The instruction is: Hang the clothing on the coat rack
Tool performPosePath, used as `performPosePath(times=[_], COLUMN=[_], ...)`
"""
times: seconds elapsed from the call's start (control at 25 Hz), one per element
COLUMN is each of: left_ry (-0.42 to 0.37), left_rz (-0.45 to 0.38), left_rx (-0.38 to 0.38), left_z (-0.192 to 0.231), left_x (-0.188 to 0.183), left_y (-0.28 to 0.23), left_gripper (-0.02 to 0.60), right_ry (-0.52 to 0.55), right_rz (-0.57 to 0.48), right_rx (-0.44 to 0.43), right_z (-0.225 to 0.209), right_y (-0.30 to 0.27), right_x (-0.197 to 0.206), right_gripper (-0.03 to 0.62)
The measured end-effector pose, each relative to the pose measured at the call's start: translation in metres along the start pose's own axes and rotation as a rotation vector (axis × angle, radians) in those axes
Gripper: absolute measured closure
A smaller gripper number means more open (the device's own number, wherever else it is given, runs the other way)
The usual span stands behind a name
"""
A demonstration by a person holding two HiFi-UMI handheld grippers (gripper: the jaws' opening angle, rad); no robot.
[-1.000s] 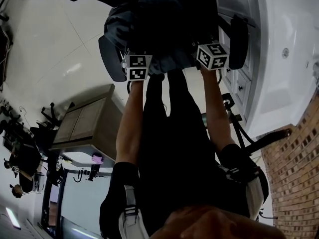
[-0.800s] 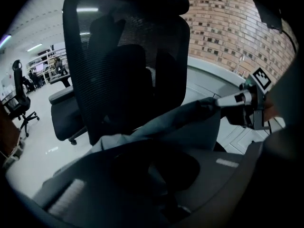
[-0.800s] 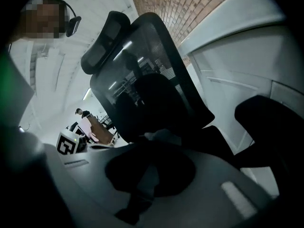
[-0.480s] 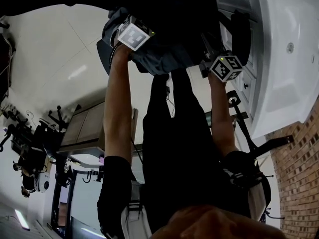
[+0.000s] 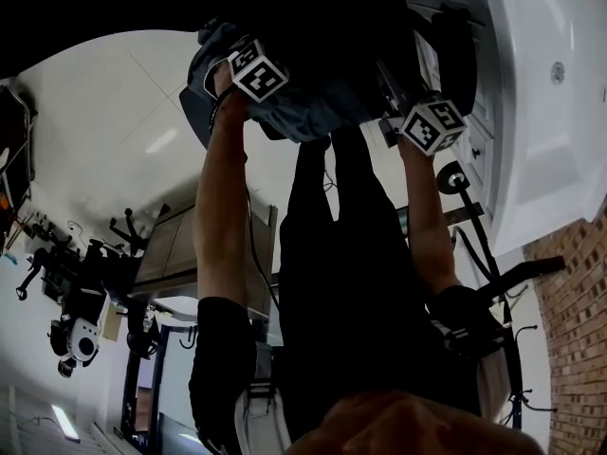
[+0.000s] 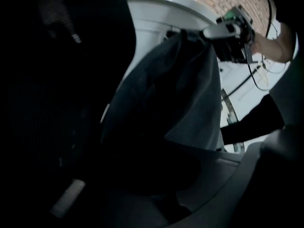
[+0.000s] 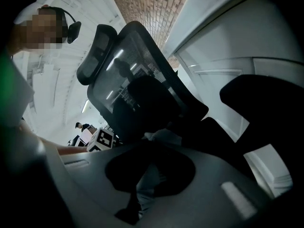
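Note:
A grey-blue garment [image 5: 302,114] hangs bunched between my two grippers near the top of the head view. In the left gripper view the garment [image 6: 183,89] stretches from my left gripper [image 6: 159,191] up to my right gripper [image 6: 229,28]. The left jaws are dark; they have just been closing, and the cloth runs into them. My right gripper [image 7: 142,194] is shut on a fold of the garment [image 7: 148,177] that passes between its jaws. The left marker cube [image 5: 258,71] and the right marker cube [image 5: 432,124] show in the head view, but the fingertips are hidden by cloth.
A black mesh office chair [image 7: 135,75] stands right behind the garment. White panelled cabinets [image 5: 531,112] and a brick wall [image 5: 579,330] lie on the right. A wooden cabinet [image 5: 175,249] and black metal bars [image 5: 484,254] are lower in the head view. A person [image 7: 79,126] stands far off.
My left hand has rolled, so its marker cube now sits tilted and higher in the head view. The right gripper has shifted a little to the right. The garment stays bunched between them.

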State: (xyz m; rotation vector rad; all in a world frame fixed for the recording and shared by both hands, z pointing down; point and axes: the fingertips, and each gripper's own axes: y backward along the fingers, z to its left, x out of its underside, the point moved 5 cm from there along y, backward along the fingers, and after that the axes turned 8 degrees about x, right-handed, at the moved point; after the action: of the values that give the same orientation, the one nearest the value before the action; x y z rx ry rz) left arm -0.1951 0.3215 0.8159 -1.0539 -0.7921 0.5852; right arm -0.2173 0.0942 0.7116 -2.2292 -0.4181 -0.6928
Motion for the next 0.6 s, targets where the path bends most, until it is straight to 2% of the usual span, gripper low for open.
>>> performPosePath(times=[0.08,0.2,0.32,0.44,0.52,0.6], left_ry=[0.14,0.357,0.501,0.541,0.509,0.449], left_rz=[-0.173,-0.556,-0.931,-1.262,-1.413,-1.547], left_rx=[-0.094,-0.23,-0.27,-0.234,-0.202,-0.149], left_z=[0.001,-0.011,-0.05,-0.096,-0.128,-0.157], left_x=[0.006,0.008,0.014,0.009,0.003,-0.006], left_y=[0.037,0.12,0.197,0.268,0.314,0.36], left_gripper=[0.568,0.568,0.568,0.568,0.568,0.568], right_ry=[-0.011,-0.047,-0.142,-0.279,-0.343,-0.351], right_rz=[-0.024,-0.069,-0.104,-0.152,-0.201,-0.277], right_rx=[0.004,-0.019,-0.092,-0.215,-0.303,-0.374], right_z=[0.003,0.014,0.04,0.075,0.105,0.139], right_y=[0.005,0.014,0.027,0.051,0.079,0.117], right_x=[-0.009,-0.021,-0.032,-0.048,-0.063,-0.084], right_gripper=[0.574,0.574,0.574,0.574,0.576,0.576])
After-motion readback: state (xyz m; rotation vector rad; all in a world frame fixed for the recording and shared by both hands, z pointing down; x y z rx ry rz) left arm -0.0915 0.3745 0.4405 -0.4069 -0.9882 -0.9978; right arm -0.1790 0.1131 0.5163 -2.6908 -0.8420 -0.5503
